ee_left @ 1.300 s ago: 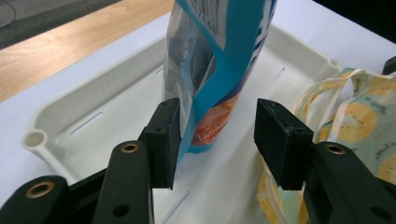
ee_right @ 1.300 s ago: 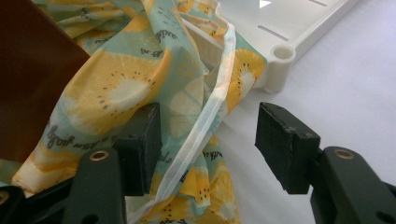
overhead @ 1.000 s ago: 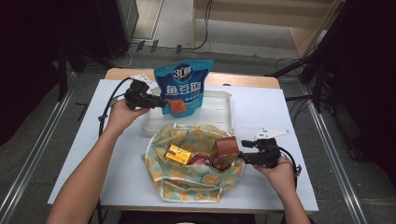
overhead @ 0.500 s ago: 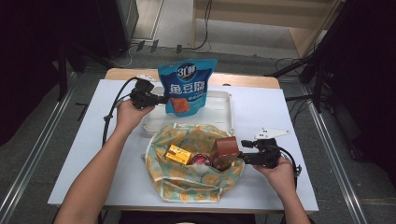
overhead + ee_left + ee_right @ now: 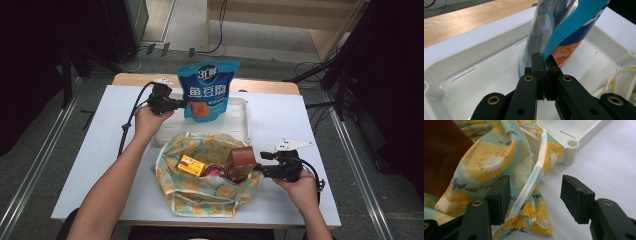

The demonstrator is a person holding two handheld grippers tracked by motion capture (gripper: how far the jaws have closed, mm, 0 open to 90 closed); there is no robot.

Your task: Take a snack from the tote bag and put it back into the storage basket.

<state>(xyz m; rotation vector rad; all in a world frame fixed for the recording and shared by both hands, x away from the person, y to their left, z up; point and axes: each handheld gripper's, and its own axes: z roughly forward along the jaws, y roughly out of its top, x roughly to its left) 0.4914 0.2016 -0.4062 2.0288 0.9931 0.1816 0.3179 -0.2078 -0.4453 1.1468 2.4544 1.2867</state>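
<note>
Blue snack pouch [image 5: 209, 90] with white lettering and an orange picture; white tray [image 5: 239, 107]; pale-green bag [image 5: 200, 192] patterned with yellow citrus slices; yellow box [image 5: 192, 165]; brown box [image 5: 241, 160]; white worktop [image 5: 105, 145]; black claws.

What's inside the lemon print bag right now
Inside the lemon print bag: a yellow box, a red round lid or can and a brown carton leaning at its right edge. Anything beneath them is hidden by the fabric.

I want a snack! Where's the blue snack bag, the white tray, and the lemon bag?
blue snack bag [image 5: 209, 90], high view, on its printed front.
white tray [image 5: 481, 53], left gripper view, on its bare inner wall.
lemon bag [image 5: 486, 162], right gripper view, on a lemon-slice print.
</note>
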